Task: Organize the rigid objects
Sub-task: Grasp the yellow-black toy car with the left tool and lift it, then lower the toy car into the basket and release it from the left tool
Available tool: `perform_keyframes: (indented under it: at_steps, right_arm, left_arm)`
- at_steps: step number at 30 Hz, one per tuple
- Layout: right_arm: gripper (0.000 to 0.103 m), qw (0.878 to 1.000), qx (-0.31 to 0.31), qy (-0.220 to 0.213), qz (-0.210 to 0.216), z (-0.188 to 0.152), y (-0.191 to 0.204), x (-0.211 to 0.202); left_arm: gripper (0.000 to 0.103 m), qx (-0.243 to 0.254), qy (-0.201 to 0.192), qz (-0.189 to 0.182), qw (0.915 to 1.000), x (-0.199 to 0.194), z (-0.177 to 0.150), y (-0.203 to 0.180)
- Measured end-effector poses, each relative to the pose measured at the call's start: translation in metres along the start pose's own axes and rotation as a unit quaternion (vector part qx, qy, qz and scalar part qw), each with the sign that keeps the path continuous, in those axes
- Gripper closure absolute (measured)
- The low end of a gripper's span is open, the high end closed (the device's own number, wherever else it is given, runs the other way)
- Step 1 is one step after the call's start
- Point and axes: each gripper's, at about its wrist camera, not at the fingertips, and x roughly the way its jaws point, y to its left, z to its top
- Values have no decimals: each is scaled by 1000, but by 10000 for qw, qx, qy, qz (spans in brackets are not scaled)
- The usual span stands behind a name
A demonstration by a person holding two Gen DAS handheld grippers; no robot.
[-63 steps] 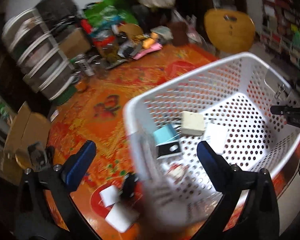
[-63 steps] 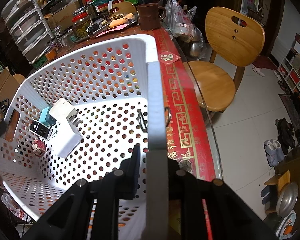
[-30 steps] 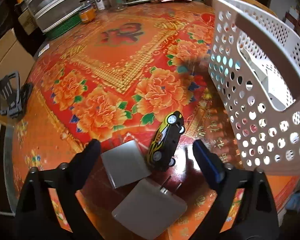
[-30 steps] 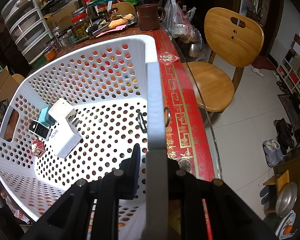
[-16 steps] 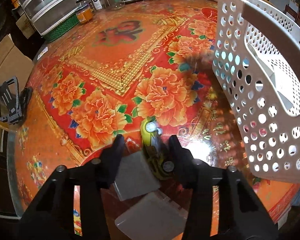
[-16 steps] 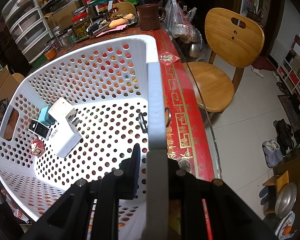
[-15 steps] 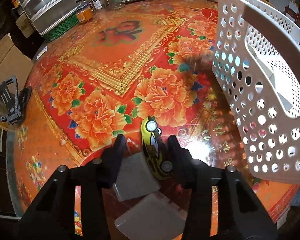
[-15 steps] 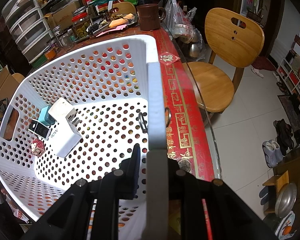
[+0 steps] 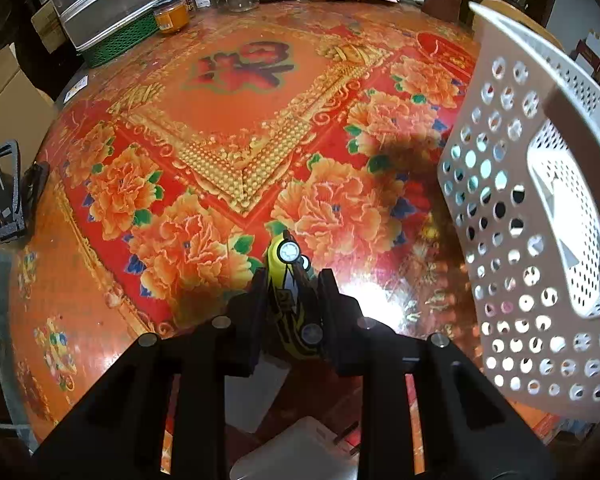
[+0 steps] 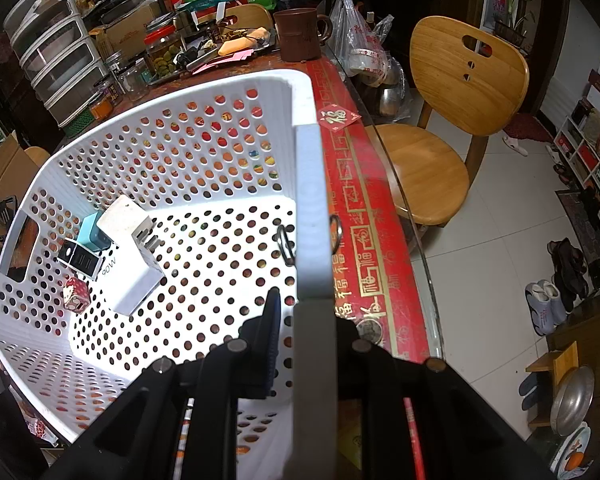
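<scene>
Jaws of your left gripper (image 9: 290,292) are pinched onto the yellow toy car (image 9: 286,296) just above the red floral table (image 9: 228,92), with two white chargers (image 9: 260,384) lying beneath. Your right gripper (image 10: 304,320) clamps the near rim of the white basket (image 10: 180,128), which holds several chargers (image 10: 134,264) and a small red cube (image 10: 76,294).
</scene>
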Motion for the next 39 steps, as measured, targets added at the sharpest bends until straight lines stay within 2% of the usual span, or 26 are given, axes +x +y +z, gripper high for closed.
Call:
perform_keyframes:
  at_steps: [7, 13, 19, 23, 26, 32, 39]
  right_arm:
    - [87, 10000, -4, 2, 0, 0, 0, 0]
    - [87, 10000, -6, -5, 3, -1, 0, 0]
    - [87, 10000, -6, -8, 13, -1, 1, 0]
    - [87, 10000, -9, -12, 20, -1, 1, 0]
    - [87, 10000, -14, -12, 23, -1, 1, 0]
    - [87, 10000, -17, -14, 40, -2, 0, 0]
    - [87, 10000, -13, -15, 40, -2, 0, 0]
  left_arm:
    - [80, -79, -377, 70, 9992, -36, 1, 6]
    - [80, -52, -813, 169, 9965, -98, -1, 2]
    - [80, 2, -1042, 300, 9941, -151, 2, -17]
    - [80, 288, -1205, 331, 9917, -178, 8, -46]
    - [80, 510, -1212, 369, 9906, -184, 16, -75]
    - [80, 980, -1155, 219, 9882, -180, 30, -134]
    - [80, 1371, -747, 94, 9877, -139, 37, -191]
